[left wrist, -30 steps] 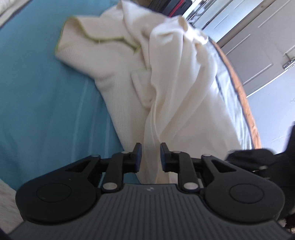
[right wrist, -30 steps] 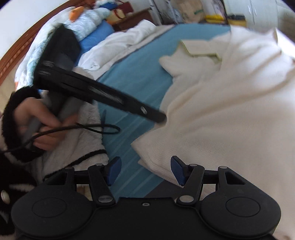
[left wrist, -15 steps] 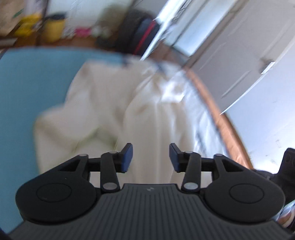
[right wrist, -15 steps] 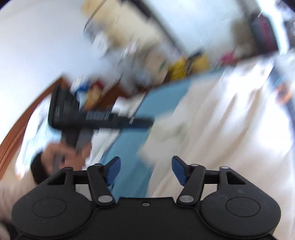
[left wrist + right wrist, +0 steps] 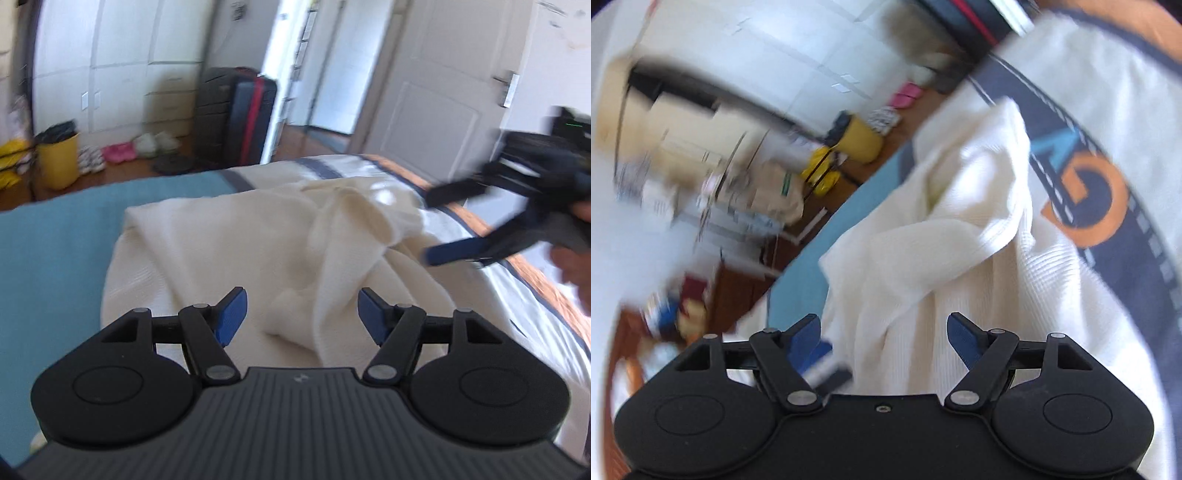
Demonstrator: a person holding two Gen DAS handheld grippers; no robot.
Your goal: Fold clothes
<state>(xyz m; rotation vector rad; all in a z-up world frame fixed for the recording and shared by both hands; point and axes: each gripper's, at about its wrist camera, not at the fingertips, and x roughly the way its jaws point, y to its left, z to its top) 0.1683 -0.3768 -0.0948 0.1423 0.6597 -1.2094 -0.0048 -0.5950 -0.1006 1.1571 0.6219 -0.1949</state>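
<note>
Your bed carries the cream garment, rumpled near its far corner. Both left tongs and right tongs have just been opening and hold nothing. You're between folds; next, pick a fresh edge

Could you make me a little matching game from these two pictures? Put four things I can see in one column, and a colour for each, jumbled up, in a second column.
Things:
1. garment bunched up on the bed
2. bin on the floor
3. sheet on the bed
4. pads of the left claw

Colours:
A. yellow
B. dark blue
C. cream
D. turquoise

Pairs: 1-C, 2-A, 3-D, 4-B
</note>
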